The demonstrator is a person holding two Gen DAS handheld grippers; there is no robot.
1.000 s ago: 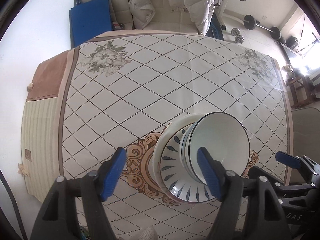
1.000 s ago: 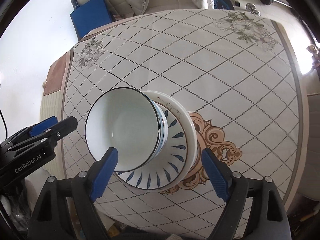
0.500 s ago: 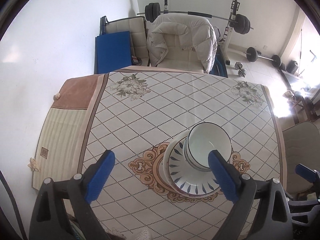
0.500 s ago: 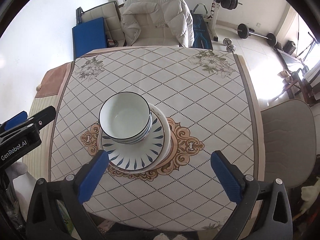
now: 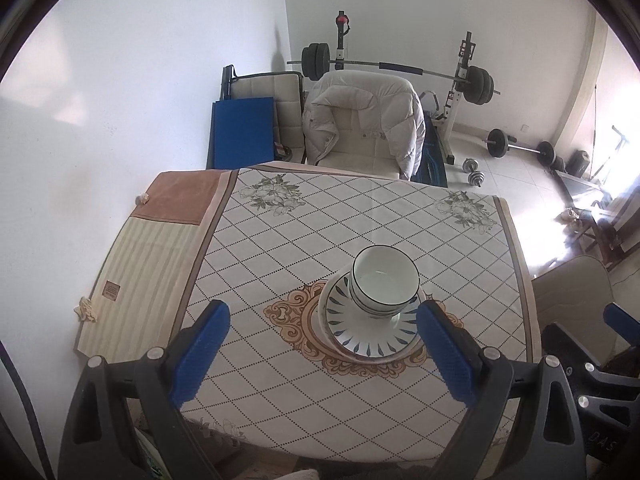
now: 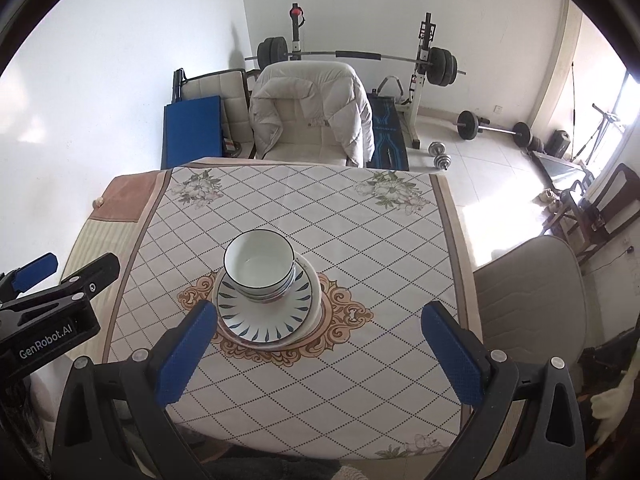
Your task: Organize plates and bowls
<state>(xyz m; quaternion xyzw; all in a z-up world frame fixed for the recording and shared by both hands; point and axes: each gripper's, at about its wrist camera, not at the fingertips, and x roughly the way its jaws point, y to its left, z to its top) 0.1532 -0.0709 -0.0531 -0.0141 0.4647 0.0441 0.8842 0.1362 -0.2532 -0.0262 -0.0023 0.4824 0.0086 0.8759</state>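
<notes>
Stacked white bowls with dark rims (image 5: 385,282) (image 6: 260,268) sit on stacked plates, the top one with a blue leaf pattern (image 5: 368,336) (image 6: 264,322), at the table's centre medallion. My left gripper (image 5: 320,352) is open and empty, held high over the table's near edge, well back from the stack. My right gripper (image 6: 320,354) is open and empty, also high and back from the stack. The left gripper shows at the left edge of the right wrist view (image 6: 48,280).
The table (image 5: 280,240) has a diamond-pattern cloth and stands against the wall on the left. A chair with a white jacket (image 5: 364,124) stands at the far side, another chair (image 6: 528,300) at the right. Weights and a barbell rack (image 6: 360,56) stand behind.
Both grippers have pulled up and back from the stack, which now looks much smaller. Both jaws have opened wider. The bowls and plates stay in place.
</notes>
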